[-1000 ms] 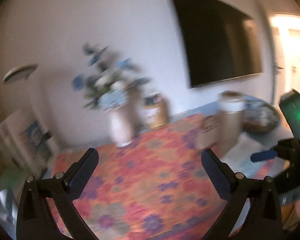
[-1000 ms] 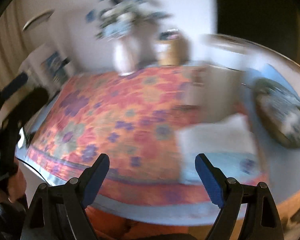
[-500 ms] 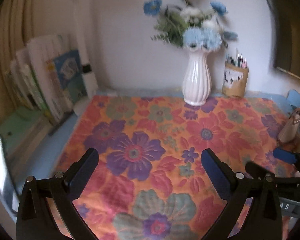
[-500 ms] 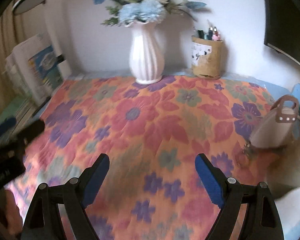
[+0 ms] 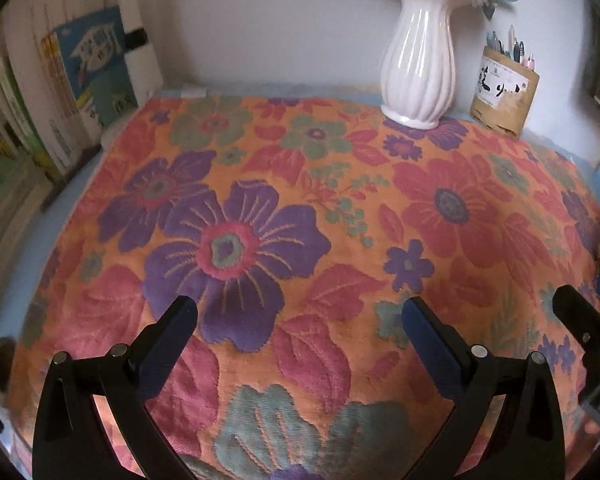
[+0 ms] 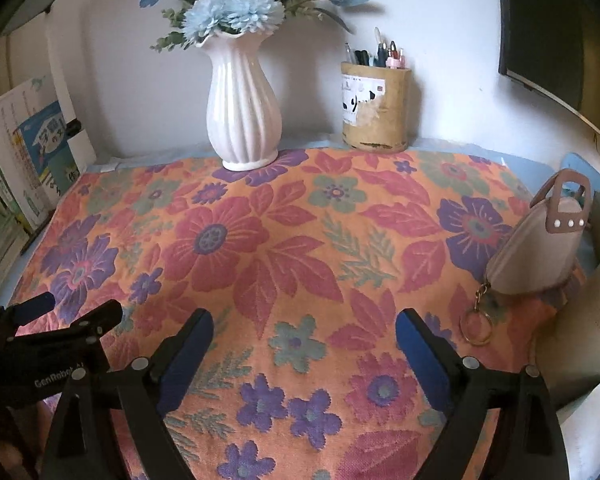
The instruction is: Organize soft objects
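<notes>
plainly legible on the black left gripper [image 6: 60, 320], seen at the edge of the right wrist view, is white lettering "genrobot"; the paper label on the tan cylindrical pen holder [image 6: 374, 108] bears dark brush characters too stylised to read, and the blue-covered book [image 5: 96, 64] shows pale characters that stay unclear. compared with a second ago, both views have swung down from the wall and dark screen onto the orange floral woven cloth [image 5: 340, 208], which now fills them sharply. the left gripper's jaws stand wide over a purple flower with nothing between them. the right gripper [image 6: 304, 336] has just been opening its jaws further, and nothing but cloth lies between them. the beige soft pouch with a brown strap and key ring [image 6: 540, 248] sits on the cloth's right edge, apart from both grippers. the white ribbed ceramic vase [image 6: 242, 116] of blue flowers stands at the back, beside the pen holder.
</notes>
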`<state>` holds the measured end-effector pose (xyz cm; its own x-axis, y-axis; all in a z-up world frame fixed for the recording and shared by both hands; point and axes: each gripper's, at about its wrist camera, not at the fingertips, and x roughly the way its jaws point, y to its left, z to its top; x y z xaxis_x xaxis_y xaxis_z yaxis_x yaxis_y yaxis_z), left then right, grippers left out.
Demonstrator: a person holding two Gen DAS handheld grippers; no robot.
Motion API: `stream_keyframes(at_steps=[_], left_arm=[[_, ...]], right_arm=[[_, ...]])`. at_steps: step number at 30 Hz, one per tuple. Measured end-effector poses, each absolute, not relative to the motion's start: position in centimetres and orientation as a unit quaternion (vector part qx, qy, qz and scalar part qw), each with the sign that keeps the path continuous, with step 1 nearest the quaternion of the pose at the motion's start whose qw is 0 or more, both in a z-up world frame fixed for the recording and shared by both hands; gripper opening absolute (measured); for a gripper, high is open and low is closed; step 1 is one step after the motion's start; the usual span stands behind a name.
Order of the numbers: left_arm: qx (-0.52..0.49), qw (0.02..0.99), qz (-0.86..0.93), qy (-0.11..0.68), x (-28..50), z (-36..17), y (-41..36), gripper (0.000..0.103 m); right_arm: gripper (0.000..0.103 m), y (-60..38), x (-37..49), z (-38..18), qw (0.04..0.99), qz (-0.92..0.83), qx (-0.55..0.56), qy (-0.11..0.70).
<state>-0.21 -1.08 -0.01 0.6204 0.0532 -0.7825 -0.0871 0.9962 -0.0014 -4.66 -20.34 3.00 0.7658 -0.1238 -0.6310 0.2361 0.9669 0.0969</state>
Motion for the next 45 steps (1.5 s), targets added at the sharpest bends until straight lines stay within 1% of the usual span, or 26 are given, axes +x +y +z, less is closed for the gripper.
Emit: stream_keyframes(at_steps=[7, 15, 45], left_arm=[[0.002, 0.905, 0.052, 0.423, -0.46, 0.20, -1.66, 0.102], [-0.002, 0.912, 0.069, 0.405, -0.96, 0.72, -1.13, 0.102], [-0.010, 0.911, 0.064, 0.407, -0.93, 0.80, -1.10, 0.102]], right_arm=[[0.092, -20.33, -4.74, 3.09, 0.937, -0.096, 0.082, 0.326], [0.093, -20.09, -4.73, 3.08, 0.936, -0.099, 0.075, 0.329], [0.093, -20.08, -4.20, 2.60, 0.929, -0.095, 0.076, 0.350]])
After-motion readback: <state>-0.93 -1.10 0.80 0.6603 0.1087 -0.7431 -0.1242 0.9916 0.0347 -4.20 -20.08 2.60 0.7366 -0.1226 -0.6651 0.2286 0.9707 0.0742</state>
